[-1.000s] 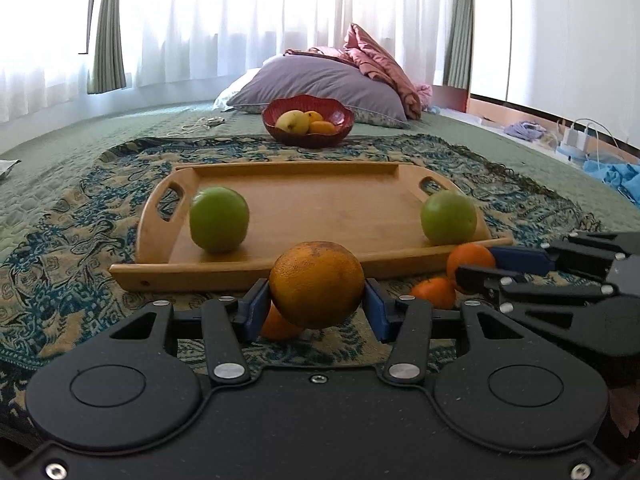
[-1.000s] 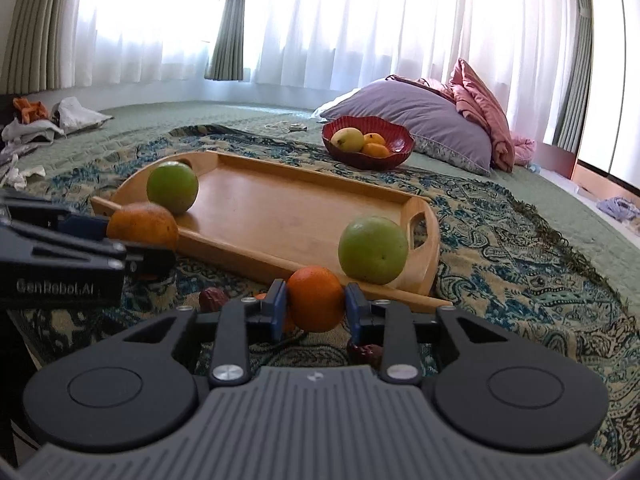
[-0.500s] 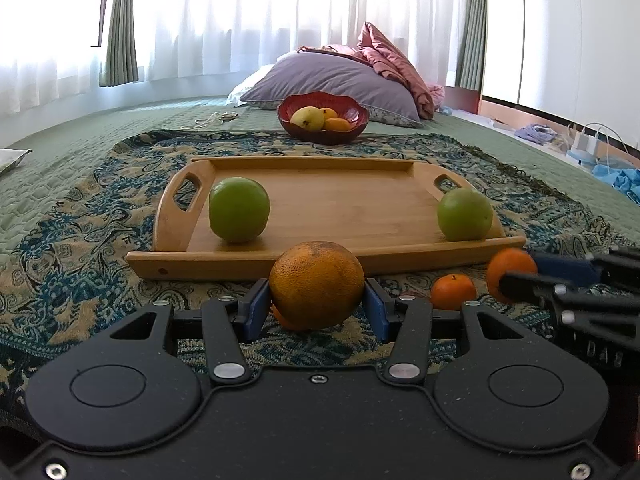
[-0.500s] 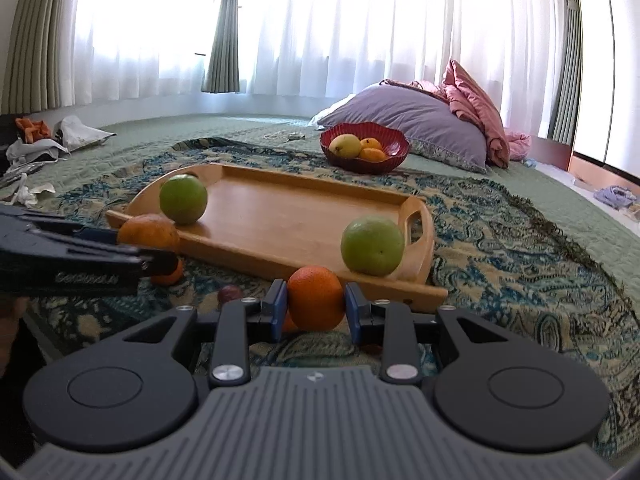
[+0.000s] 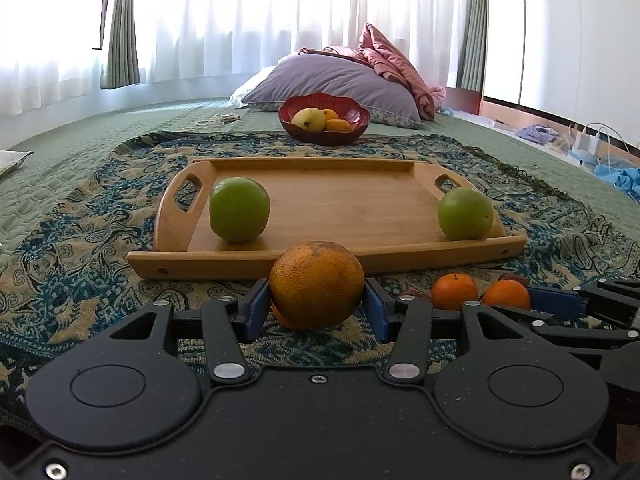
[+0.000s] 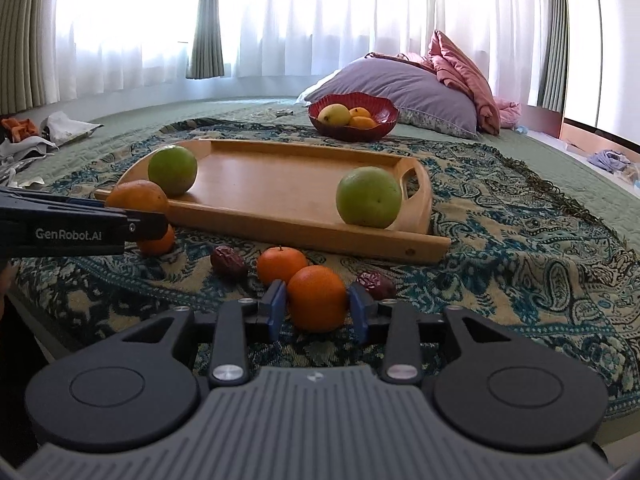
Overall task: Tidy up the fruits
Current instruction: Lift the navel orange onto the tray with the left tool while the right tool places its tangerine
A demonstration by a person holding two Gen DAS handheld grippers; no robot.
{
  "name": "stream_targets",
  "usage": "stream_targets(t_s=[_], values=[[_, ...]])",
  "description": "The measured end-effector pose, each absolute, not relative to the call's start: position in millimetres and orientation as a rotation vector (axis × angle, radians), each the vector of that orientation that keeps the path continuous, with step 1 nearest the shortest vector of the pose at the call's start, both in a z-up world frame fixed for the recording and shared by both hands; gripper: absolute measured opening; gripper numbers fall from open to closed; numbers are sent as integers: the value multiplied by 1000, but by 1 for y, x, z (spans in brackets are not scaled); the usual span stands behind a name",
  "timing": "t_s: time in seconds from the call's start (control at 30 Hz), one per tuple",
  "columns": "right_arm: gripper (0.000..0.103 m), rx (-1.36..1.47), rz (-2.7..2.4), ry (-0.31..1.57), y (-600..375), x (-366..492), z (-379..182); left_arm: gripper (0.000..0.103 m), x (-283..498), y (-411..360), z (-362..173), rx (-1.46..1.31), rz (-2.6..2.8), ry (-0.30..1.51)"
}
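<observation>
My left gripper [image 5: 316, 306] is shut on a large orange [image 5: 316, 284], held above the patterned cloth in front of the wooden tray [image 5: 320, 196]. My right gripper [image 6: 316, 310] is shut on a small orange [image 6: 317, 298], also in front of the tray. The tray holds two green fruits, one at the left [image 5: 239, 209] and one at the right [image 5: 465, 213]. A loose small orange [image 6: 281, 265] and two dark red dates [image 6: 228, 262] [image 6: 375, 283] lie on the cloth. Another small orange [image 6: 157, 243] lies under the left gripper.
A red bowl [image 5: 323, 117] with yellow and orange fruit stands beyond the tray. A purple pillow [image 5: 336, 82] and pink cloth lie behind it. The patterned cloth [image 6: 520, 240] covers a green bedspread. Clutter lies at the far left [image 6: 32, 140] and far right [image 5: 592, 148].
Both grippers have drawn back from the tray and risen a little, each still holding its orange. More of the cloth and the loose fruit in front of the tray now shows.
</observation>
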State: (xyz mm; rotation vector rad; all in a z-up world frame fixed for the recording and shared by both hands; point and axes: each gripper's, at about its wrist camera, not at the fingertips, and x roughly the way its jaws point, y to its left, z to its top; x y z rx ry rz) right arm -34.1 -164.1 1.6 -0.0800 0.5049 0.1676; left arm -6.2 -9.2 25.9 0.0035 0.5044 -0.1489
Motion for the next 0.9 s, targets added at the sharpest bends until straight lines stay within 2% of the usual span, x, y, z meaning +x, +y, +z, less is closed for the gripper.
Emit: stream_targets(t_s=[0.2, 0.3, 0.43, 0.73, 0.9], values=[[49, -32, 166, 533, -166, -25, -3, 48, -5, -9, 26, 7, -145, 498], [39, -27, 151, 532, -166, -24, -6, 48, -4, -8, 27, 3, -144, 498], [38, -6, 143, 500, -167, -28, 0, 48, 0, -4, 35, -1, -136, 482], [38, 27, 139, 398, -175, -8, 47, 48, 45, 21, 76, -67, -129, 436], [39, 72, 147, 438, -188, 37, 78, 48, 97, 39, 103, -111, -143, 481]])
